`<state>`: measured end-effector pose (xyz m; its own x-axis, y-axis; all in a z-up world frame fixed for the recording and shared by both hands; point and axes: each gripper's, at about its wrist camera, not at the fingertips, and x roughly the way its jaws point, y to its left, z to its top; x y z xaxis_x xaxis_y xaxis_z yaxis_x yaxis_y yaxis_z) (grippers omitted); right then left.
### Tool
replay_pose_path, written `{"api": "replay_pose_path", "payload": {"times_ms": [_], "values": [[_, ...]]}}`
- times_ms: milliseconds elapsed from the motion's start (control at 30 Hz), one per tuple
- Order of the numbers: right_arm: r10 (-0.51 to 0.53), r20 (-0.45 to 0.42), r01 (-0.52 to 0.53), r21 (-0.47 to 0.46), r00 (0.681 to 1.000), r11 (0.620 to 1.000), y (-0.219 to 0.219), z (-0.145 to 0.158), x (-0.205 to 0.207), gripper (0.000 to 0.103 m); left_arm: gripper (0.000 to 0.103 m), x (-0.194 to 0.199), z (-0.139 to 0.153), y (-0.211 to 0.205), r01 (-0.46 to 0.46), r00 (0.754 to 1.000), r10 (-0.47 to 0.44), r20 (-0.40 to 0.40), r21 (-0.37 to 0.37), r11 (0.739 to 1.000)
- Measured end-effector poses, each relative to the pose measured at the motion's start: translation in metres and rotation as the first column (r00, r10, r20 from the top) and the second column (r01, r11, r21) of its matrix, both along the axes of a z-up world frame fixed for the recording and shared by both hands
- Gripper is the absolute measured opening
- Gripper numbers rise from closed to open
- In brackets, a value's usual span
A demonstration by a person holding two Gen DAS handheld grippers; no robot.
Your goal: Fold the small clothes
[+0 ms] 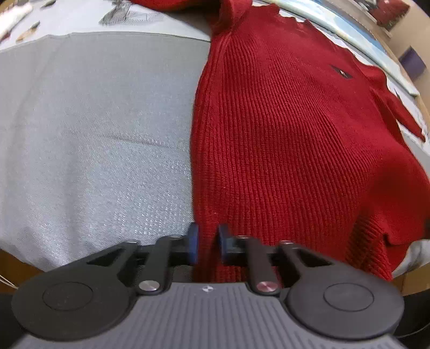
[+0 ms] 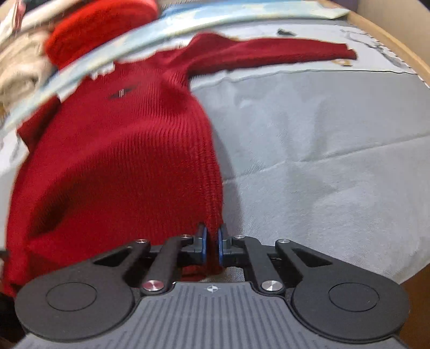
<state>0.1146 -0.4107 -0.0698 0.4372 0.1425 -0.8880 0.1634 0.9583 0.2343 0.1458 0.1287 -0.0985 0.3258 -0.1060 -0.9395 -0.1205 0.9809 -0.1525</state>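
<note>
A red knit sweater (image 1: 282, 134) lies spread on a grey cloth-covered table (image 1: 94, 128), a small dark logo patch (image 1: 340, 72) on its chest. My left gripper (image 1: 208, 243) is shut on the sweater's bottom hem at its left corner. In the right wrist view the same sweater (image 2: 121, 166) lies with one sleeve (image 2: 282, 51) stretched out to the far right. My right gripper (image 2: 212, 245) is shut on the hem at the sweater's right corner, and the view is blurred.
Beyond the sweater runs a light blue strip (image 2: 215, 18) along the table's far side. A folded red garment (image 2: 99, 24) and a beige one (image 2: 21, 72) lie behind it at the left. The table's wooden edge (image 2: 397, 48) curves at the right.
</note>
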Motion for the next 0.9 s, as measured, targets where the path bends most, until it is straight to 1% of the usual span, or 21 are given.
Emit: {"api": "replay_pose_path", "payload": {"times_ms": [67,133,200,233,267,300,367,400,433,467,500,533,567,600,633,667,700,767,800,867,900], "values": [[-0.031,-0.001,0.031,-0.008,1.000,0.999,-0.009,0.006,-0.005,0.007,0.010,-0.008,0.007,-0.002,0.011,0.999,-0.013,0.042,0.062,0.998],[-0.070,-0.031,0.070,0.013,0.997,0.997,-0.021,0.008,-0.010,0.007,0.008,-0.014,0.014,-0.002,0.013,0.996,-0.023,0.081,0.123,0.992],[-0.056,-0.079,0.058,0.015,0.995,0.998,-0.022,0.003,-0.012,0.007,0.007,-0.017,0.013,-0.002,0.010,0.997,-0.023,0.069,0.189,0.982],[-0.026,-0.110,0.028,0.012,0.994,1.000,-0.018,-0.001,-0.012,0.007,0.007,-0.017,0.010,-0.003,0.007,0.998,-0.019,0.052,0.219,0.976],[0.008,-0.134,-0.007,0.011,0.991,1.000,-0.013,-0.005,-0.011,0.007,0.007,-0.017,0.008,-0.003,0.008,0.999,-0.018,0.040,0.234,0.972],[0.042,-0.154,-0.044,-0.009,0.987,0.999,-0.006,-0.008,-0.011,0.008,0.008,-0.017,0.007,-0.004,0.011,0.999,-0.020,0.037,0.235,0.972],[0.066,-0.143,-0.077,-0.076,0.988,0.994,0.003,-0.006,-0.011,0.014,0.009,-0.018,0.012,-0.001,-0.006,0.998,-0.008,0.065,0.218,0.976],[0.065,-0.123,-0.076,-0.085,0.990,0.993,0.005,-0.002,-0.011,0.015,0.010,-0.020,0.017,0.000,-0.019,0.996,0.000,0.091,0.208,0.978],[0.058,-0.101,-0.066,-0.083,0.993,0.994,0.005,0.002,-0.010,0.019,0.010,-0.020,0.021,0.000,-0.029,0.994,0.006,0.113,0.203,0.979],[0.049,-0.087,-0.056,-0.079,0.995,0.995,0.004,0.005,-0.009,0.026,0.010,-0.016,0.021,-0.005,-0.033,0.991,0.007,0.131,0.198,0.980],[0.049,-0.085,-0.056,-0.078,0.995,0.995,0.004,0.006,-0.008,0.029,0.010,-0.017,0.022,-0.006,-0.023,0.991,-0.003,0.136,0.191,0.981],[0.055,-0.099,-0.064,-0.086,0.993,0.994,0.006,0.003,-0.008,0.030,0.010,-0.018,0.020,-0.011,-0.005,0.992,-0.019,0.126,0.193,0.981],[0.063,-0.127,-0.076,-0.102,0.990,0.992,0.009,-0.002,-0.008,0.030,0.010,-0.018,0.014,-0.015,0.025,0.995,-0.045,0.093,0.202,0.979],[0.068,-0.158,-0.089,-0.126,0.985,0.988,0.011,-0.008,-0.006,0.030,0.010,-0.014,0.005,-0.021,0.064,0.997,-0.073,0.035,0.210,0.976],[0.072,-0.178,-0.101,-0.154,0.981,0.983,0.013,-0.013,-0.004,0.030,0.011,-0.014,0.001,-0.026,0.086,0.996,-0.093,0.019,0.235,0.968],[0.075,-0.178,-0.106,-0.172,0.981,0.979,0.015,-0.013,-0.003,0.030,0.012,-0.015,0.003,-0.030,0.098,0.993,-0.110,0.031,0.265,0.959],[0.076,-0.167,-0.105,-0.170,0.983,0.980,0.014,-0.011,-0.003,0.030,0.012,-0.016,0.006,-0.033,0.101,0.992,-0.119,0.049,0.278,0.955],[0.069,-0.148,-0.092,-0.153,0.987,0.984,0.013,-0.006,-0.003,0.030,0.013,-0.019,0.013,-0.032,0.096,0.988,-0.124,0.093,0.261,0.961],[0.067,-0.152,-0.091,-0.158,0.986,0.983,0.012,-0.005,-0.003,0.030,0.013,-0.020,0.014,-0.032,0.096,0.989,-0.122,0.089,0.254,0.962],[0.075,-0.162,-0.104,-0.179,0.984,0.978,0.013,-0.009,-0.007,0.030,0.014,-0.017,0.006,-0.031,0.102,0.992,-0.116,0.041,0.246,0.964],[0.079,-0.157,-0.109,-0.188,0.984,0.976,0.017,-0.010,-0.004,0.030,0.015,-0.018,0.005,-0.032,0.107,0.992,-0.119,0.035,0.249,0.963]]}}
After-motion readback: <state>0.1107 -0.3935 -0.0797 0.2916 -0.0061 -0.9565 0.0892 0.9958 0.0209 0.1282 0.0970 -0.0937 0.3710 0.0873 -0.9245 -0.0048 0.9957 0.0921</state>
